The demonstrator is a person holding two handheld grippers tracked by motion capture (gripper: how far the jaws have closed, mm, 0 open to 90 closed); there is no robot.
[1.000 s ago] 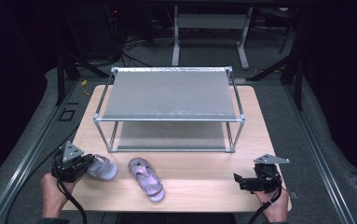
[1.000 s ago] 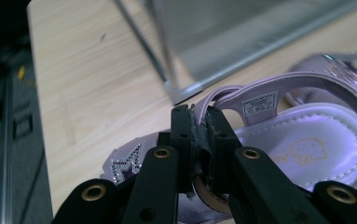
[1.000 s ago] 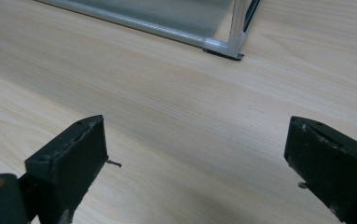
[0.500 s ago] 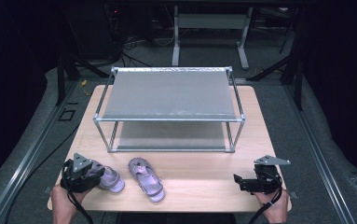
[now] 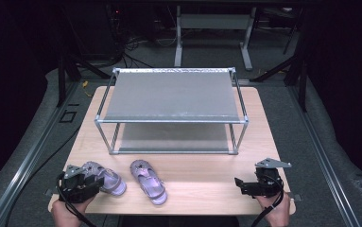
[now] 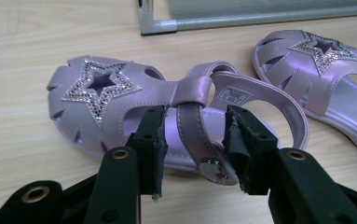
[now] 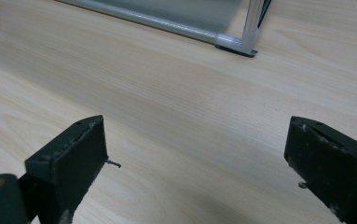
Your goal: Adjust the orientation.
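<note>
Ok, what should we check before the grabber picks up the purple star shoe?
1. Strap of the left sandal sits between the jaws of the left gripper: ok.
2. Pads pressing the strap: not ok; the jaws have just been closing, but gaps show on both sides.
3. Sandal flat on the table: ok.
4. Second sandal apart from the first, out of the way: ok.
5. Right gripper open, over bare table with nothing between its jaws: ok.
6. Top shelf of the rack free for shoes: ok.
</note>
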